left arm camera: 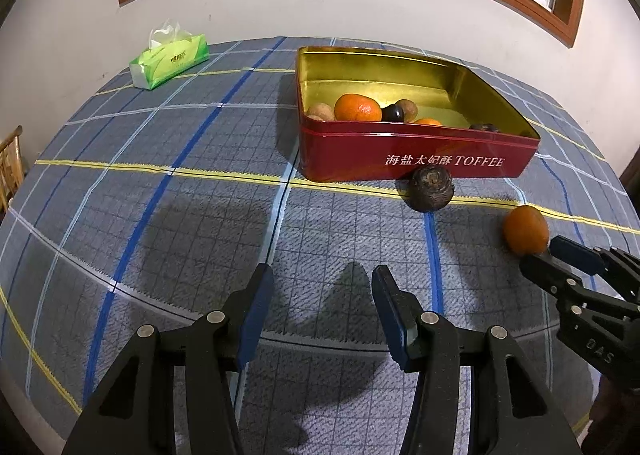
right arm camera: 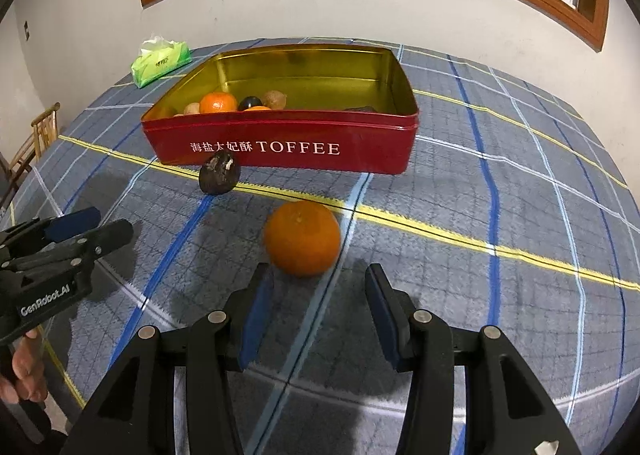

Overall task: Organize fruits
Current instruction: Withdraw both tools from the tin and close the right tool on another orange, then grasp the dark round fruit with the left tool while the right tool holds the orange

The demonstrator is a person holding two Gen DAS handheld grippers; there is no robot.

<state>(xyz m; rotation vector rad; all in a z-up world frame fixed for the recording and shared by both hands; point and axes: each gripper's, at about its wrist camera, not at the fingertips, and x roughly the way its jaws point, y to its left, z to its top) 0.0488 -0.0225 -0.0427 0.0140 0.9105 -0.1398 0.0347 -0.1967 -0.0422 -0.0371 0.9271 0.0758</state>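
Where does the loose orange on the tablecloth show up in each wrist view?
Left wrist: the loose orange sits far right, just beyond the right gripper tips.
Right wrist: the same orange sits centre, just ahead of the open right gripper.
Shared landmark: the red toffee tin, behind it in both.

Both claws are matte black, left claw (left arm camera: 318,309) and right claw (right arm camera: 316,301) alike. Dark blue pads (left arm camera: 252,319) line the fingers, silver rivets stud the linkages. White "GenRobot.AI" lettering marks the left one's side.

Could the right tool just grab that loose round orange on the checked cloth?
Probably yes: the round orange lies right ahead of the open right tool, with only bare checked cloth between them.
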